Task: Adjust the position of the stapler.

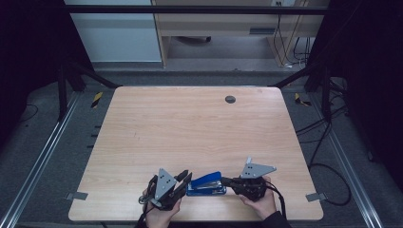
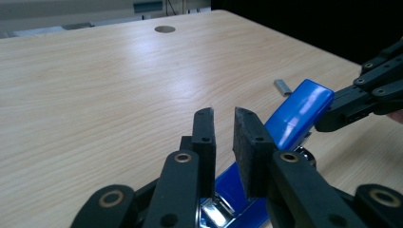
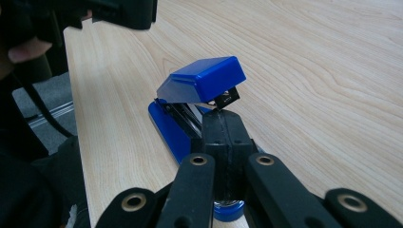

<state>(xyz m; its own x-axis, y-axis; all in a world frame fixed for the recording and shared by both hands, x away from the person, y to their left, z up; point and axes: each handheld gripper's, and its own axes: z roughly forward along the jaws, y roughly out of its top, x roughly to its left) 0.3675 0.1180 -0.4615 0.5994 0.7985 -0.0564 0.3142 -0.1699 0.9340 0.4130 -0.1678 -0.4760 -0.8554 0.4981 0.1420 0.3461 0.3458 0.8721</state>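
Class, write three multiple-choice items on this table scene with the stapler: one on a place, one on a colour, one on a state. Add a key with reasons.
1. Where does the stapler lie on the table?
A. at the far edge
B. near the person's edge, between the two grippers
C. on the floor

2. What colour is the stapler's top?
A. red
B. green
C. blue

3. How is the stapler's top?
A. raised open over the base
B. pressed flat shut
C. taken off

Key: 1 B, the high view shows it between the left gripper and the right gripper; 2 C, its cover is blue in the right gripper view; 3 A, there the cover tilts up, with a gap beneath.
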